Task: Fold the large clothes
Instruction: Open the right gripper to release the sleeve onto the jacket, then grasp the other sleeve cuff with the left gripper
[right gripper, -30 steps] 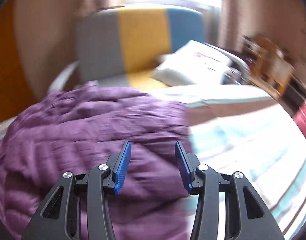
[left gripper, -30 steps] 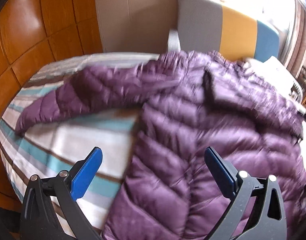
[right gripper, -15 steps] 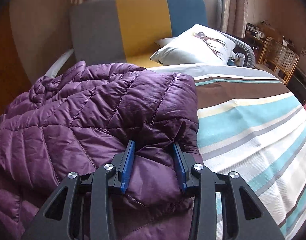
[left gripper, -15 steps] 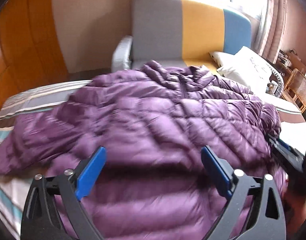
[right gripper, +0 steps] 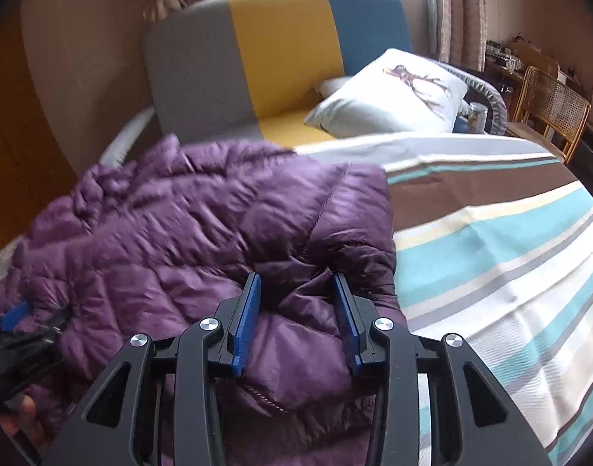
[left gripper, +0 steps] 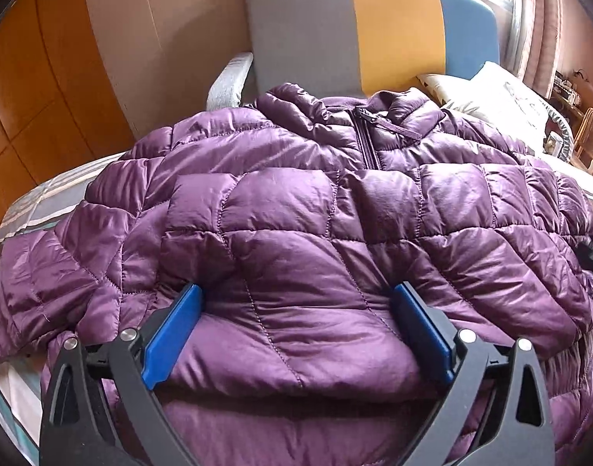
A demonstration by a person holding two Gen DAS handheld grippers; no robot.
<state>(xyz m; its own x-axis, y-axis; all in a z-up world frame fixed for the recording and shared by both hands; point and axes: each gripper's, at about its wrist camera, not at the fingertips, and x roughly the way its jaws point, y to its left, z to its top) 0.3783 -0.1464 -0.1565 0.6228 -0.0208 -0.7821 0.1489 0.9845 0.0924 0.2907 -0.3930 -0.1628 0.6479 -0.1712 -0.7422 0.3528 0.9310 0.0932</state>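
The purple puffer jacket (left gripper: 296, 209) sprawls over the striped bed (right gripper: 490, 272), collar toward the sofa (right gripper: 281, 58), flat for folding. Right tool (right gripper: 296, 303) is clenched on a bunched jacket edge. Left tool (left gripper: 296, 322) is spread wide and opening, puffy fabric bulging between its jaws.

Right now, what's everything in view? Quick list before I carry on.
jacket: one, purple, quilted, spread on the bed
bed: one, striped cover in teal, white, brown
sofa: one, grey, yellow and blue, beyond the bed
pillow: one, white with a print, on the sofa
chair: one, wicker, far right
left gripper: black with blue pads, jaws opening, jacket padding between them
right gripper: black with blue pads, shut on a jacket fold
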